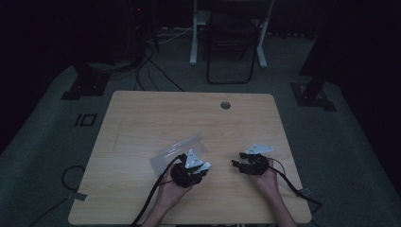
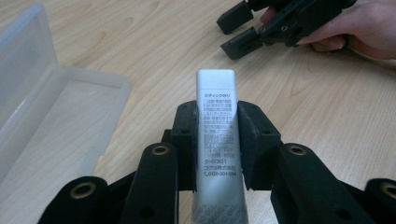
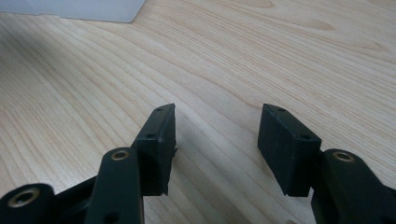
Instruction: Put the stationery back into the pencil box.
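Observation:
A white glue stick point(image 2: 216, 135) with printed text stands between the two black pads of my left gripper point(image 2: 217, 140), which is shut on its middle. From above, the left gripper point(image 1: 201, 169) sits at the near centre of the wooden table point(image 1: 142, 113), beside an open clear plastic case point(image 1: 177, 150). That case point(image 2: 51, 107) lies to the left of the glue stick in the left gripper view. My right gripper point(image 1: 239, 161) rests low to the right with its jaws apart; nothing is between its pads point(image 3: 215, 140).
A round cable hole point(image 1: 225, 105) is near the table's far edge. Cables trail from both grippers over the near edge. A folding chair point(image 1: 231, 42) and stand legs are on the floor beyond the table.

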`<state>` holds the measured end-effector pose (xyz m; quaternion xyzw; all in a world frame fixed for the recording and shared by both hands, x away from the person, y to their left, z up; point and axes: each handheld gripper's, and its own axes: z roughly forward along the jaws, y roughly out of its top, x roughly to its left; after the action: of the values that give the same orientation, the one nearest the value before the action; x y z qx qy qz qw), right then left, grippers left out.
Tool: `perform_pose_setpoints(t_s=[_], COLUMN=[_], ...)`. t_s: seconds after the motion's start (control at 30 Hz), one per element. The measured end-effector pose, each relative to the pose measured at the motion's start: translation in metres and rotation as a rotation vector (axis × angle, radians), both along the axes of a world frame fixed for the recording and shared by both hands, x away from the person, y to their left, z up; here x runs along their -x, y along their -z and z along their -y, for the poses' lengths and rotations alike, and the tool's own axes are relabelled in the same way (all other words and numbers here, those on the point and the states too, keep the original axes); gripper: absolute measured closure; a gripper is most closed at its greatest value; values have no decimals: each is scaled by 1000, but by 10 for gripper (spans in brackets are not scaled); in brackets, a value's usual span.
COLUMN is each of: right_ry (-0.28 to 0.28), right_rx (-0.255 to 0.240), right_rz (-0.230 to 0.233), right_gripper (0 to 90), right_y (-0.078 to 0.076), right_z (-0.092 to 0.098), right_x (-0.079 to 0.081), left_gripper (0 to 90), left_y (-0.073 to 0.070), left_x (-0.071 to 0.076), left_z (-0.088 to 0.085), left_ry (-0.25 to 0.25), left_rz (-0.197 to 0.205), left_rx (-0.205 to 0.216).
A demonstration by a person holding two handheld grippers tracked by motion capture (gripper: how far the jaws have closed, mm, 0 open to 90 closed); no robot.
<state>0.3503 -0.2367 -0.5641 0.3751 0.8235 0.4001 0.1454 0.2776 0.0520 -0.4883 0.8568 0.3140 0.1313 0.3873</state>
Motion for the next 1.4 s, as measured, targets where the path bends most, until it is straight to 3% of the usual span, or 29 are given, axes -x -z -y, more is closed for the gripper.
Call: perform_pose_setpoints(t_s=[1.07,1.4], right_ry=[0,0], right_rx=[3,2], right_rz=[2,1], right_gripper=[465,465], right_y=[0,0], right_z=[0,0], right_x=[0,0], left_gripper=[706,705], left_y=[-12,-12], left_x=[-4,-6], left_z=[-12,-15], left_ry=[-7,-1], left_rz=[32,48], left_rx=[14,1])
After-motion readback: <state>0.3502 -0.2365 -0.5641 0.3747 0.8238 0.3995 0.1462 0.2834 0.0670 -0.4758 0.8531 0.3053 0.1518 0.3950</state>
